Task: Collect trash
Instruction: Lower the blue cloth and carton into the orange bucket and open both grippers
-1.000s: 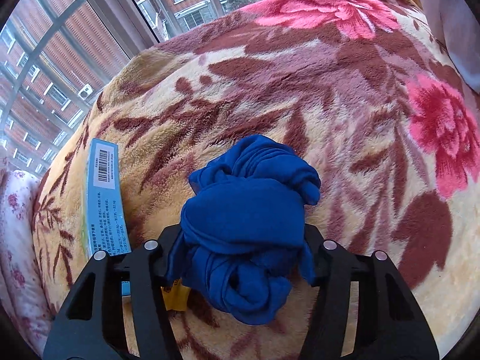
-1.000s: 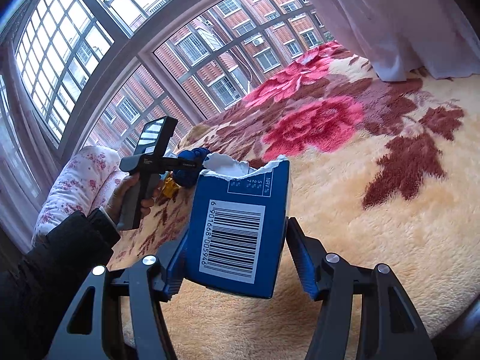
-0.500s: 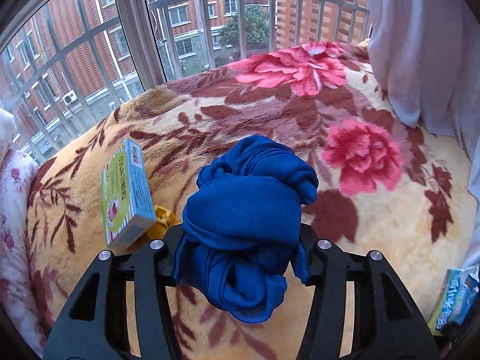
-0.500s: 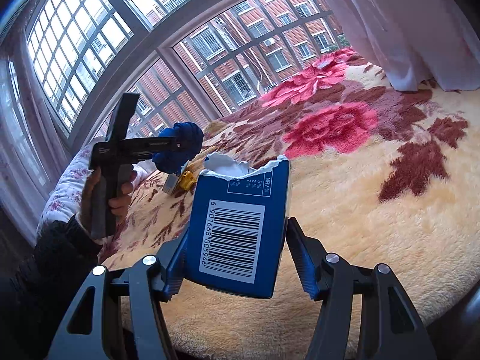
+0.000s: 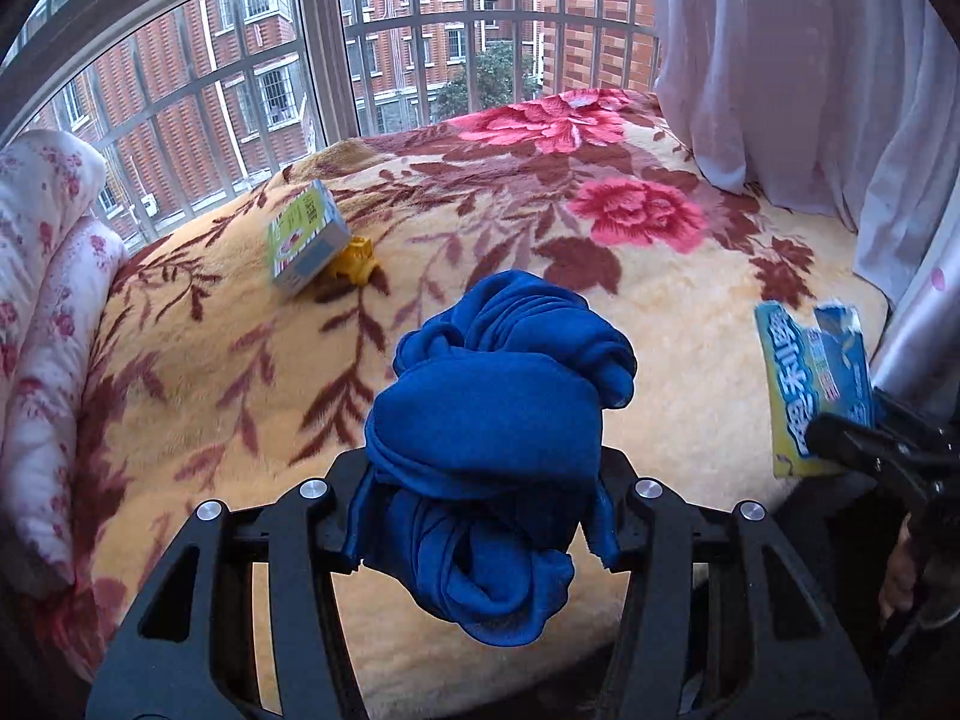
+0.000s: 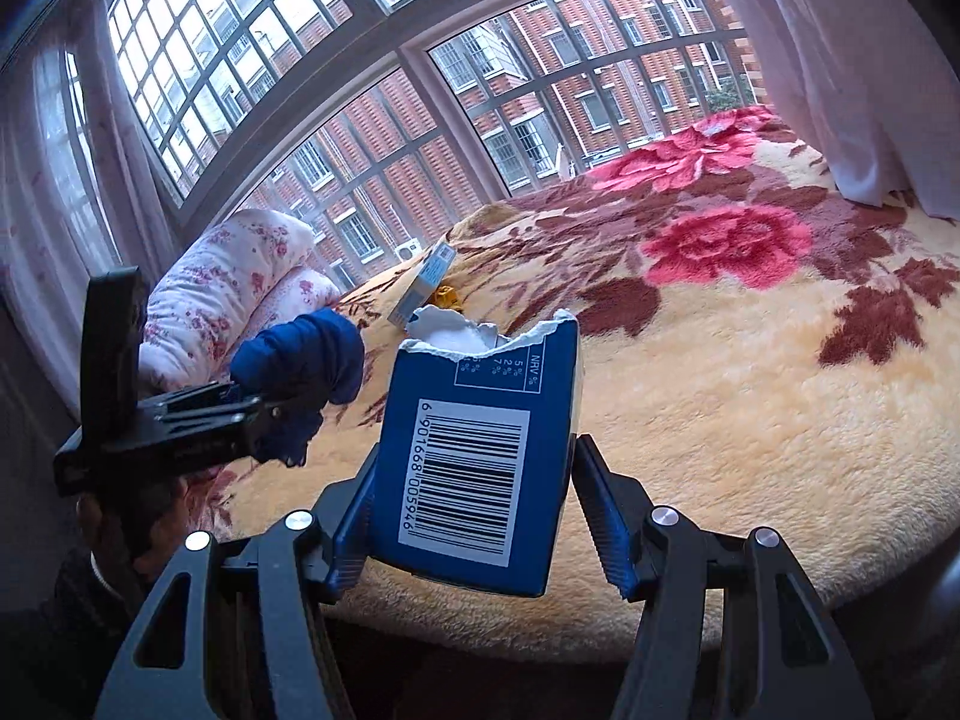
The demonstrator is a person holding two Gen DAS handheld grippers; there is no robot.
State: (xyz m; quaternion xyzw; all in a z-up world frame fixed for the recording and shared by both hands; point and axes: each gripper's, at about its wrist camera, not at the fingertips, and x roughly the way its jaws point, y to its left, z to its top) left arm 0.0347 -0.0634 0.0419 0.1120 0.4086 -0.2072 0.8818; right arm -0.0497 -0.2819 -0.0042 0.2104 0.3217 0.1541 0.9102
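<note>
**Both grippers loaded above the floral blanket**

The left gripper [image 5: 480, 516] is clamped on a bundled blue cloth [image 5: 498, 438]. The bundle fills the gap between the two black fingers, bulges above them and hangs a little below. In the right wrist view the same gripper [image 6: 282, 414] shows from the side, off to the left of the right gripper, with the cloth [image 6: 300, 360] wadded at its tip and lifted clear of the bed.

The right gripper [image 6: 474, 516] is clamped on a torn blue carton [image 6: 480, 450]. The carton stands upright between the blue-padded fingers, its barcode face turned to the camera and its ragged white edge on top. From the left wrist view, this carton [image 5: 813, 390] appears far to the right of the left gripper, showing a yellow and light-blue printed face, pinched near its lower end by the black fingers.

Ahead of both grippers spreads a bed covered with a cream blanket [image 5: 690, 390] patterned with red flowers and brown leaves. Ahead and to the left of the left gripper, well apart from it, a small green and blue box [image 5: 306, 240] lies tilted on the blanket, with a small yellow object [image 5: 355, 261] touching its right side. The same box [image 6: 423, 282] sits just beyond the carton's torn top in the right wrist view. A pink-flowered white quilt [image 5: 42, 276] is rolled at the far left edge of the bed, and a sheer curtain [image 5: 810, 72] hangs to the right, ahead.
</note>
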